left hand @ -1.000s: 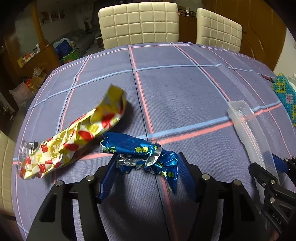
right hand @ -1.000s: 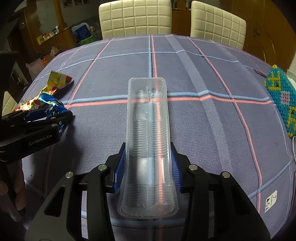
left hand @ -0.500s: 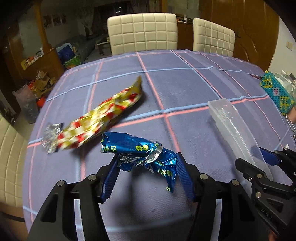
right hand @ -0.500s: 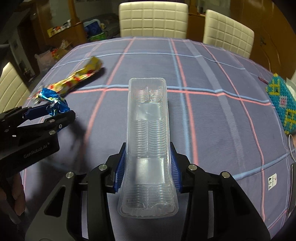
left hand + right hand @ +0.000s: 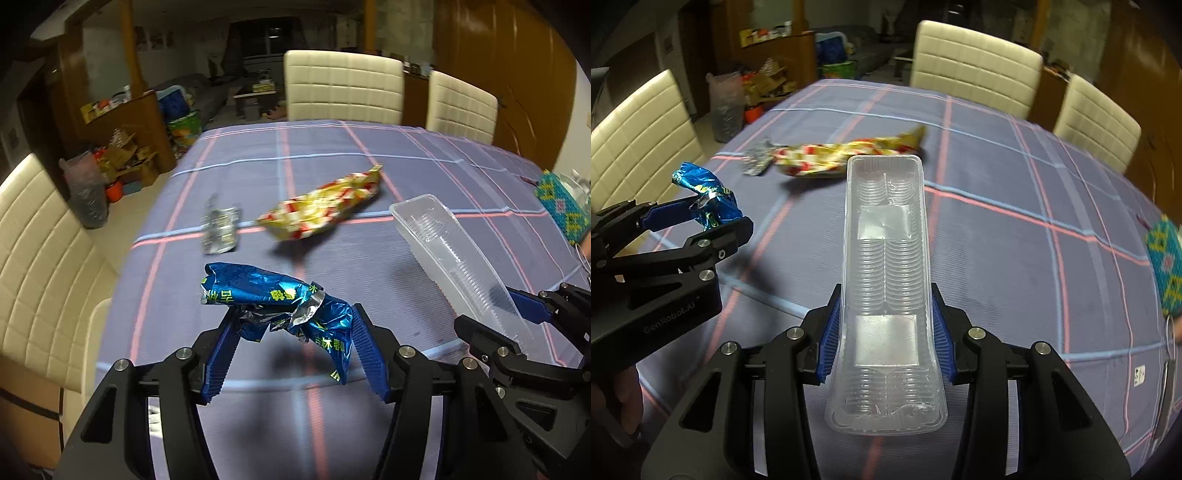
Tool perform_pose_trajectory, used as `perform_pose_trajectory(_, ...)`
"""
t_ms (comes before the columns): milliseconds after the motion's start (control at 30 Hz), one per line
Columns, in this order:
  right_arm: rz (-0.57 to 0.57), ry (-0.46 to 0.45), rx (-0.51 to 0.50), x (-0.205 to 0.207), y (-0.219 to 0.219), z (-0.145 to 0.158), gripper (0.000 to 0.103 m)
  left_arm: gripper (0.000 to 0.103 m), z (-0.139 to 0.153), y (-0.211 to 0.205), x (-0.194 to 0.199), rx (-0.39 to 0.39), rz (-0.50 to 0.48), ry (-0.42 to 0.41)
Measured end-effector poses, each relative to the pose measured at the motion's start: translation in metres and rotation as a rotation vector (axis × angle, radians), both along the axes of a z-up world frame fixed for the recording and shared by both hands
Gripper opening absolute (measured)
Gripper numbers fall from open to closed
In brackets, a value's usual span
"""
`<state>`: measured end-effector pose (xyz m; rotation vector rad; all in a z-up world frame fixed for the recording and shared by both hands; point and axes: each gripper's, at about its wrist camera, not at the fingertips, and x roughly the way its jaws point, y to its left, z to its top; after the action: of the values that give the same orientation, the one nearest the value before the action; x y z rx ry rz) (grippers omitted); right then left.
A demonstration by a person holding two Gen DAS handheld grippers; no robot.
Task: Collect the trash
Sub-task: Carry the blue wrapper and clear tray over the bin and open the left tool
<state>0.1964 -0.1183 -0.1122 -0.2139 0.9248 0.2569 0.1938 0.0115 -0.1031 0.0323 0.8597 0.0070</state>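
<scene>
My left gripper (image 5: 295,332) is shut on a crumpled blue foil wrapper (image 5: 273,299), lifted above the table; the same wrapper (image 5: 709,195) shows at the left of the right wrist view, between the left gripper (image 5: 705,218) fingers. My right gripper (image 5: 886,325) is shut on a long clear plastic tray (image 5: 886,258), which sticks out ahead of its blue pads; the tray (image 5: 454,254) also shows at the right of the left wrist view. A red and yellow snack wrapper (image 5: 325,210) with a silver torn end (image 5: 219,230) lies on the plaid tablecloth (image 5: 406,166).
Cream chairs stand at the far side (image 5: 343,88) and at the left (image 5: 40,258) of the table. A teal beaded mat (image 5: 1167,266) lies at the table's right edge. Bags and boxes (image 5: 110,166) clutter the floor at the left.
Both grippers have moved left and a little up over the table with their loads. The snack wrapper on the cloth now lies further right in both views, and the left chair has come into sight.
</scene>
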Motion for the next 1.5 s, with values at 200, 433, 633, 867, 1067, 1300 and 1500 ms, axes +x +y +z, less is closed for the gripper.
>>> perform_pose_trajectory(200,0.071,-0.004,-0.021,-0.005,0.049,0.003,0.045,0.058,-0.001,0.049,-0.014,-0.012,0.079,-0.012)
perform_pose_trajectory(433,0.163,-0.003,-0.038,-0.004,0.108,0.004,0.046,0.058,-0.007,0.107,-0.027,-0.022,0.171,-0.009)
perform_pose_trajectory(633,0.233,-0.001,-0.057,-0.003,0.158,0.002,0.046,0.058,-0.012,0.148,-0.033,-0.038,0.235,-0.003)
perform_pose_trajectory(867,0.302,0.005,-0.073,-0.001,0.21,-0.003,0.047,0.058,-0.018,0.191,-0.037,-0.044,0.296,-0.001)
perform_pose_trajectory(1067,0.359,0.014,-0.091,0.002,0.249,-0.01,0.048,0.058,-0.025,0.229,-0.041,-0.057,0.364,0.001)
perform_pose_trajectory(1300,0.413,0.029,-0.102,0.008,0.29,-0.019,0.049,0.058,-0.038,0.273,-0.041,-0.08,0.44,0.019)
perform_pose_trajectory(1500,0.439,0.04,-0.11,0.017,0.315,-0.026,0.049,0.058,-0.049,0.297,-0.04,-0.091,0.484,0.033)
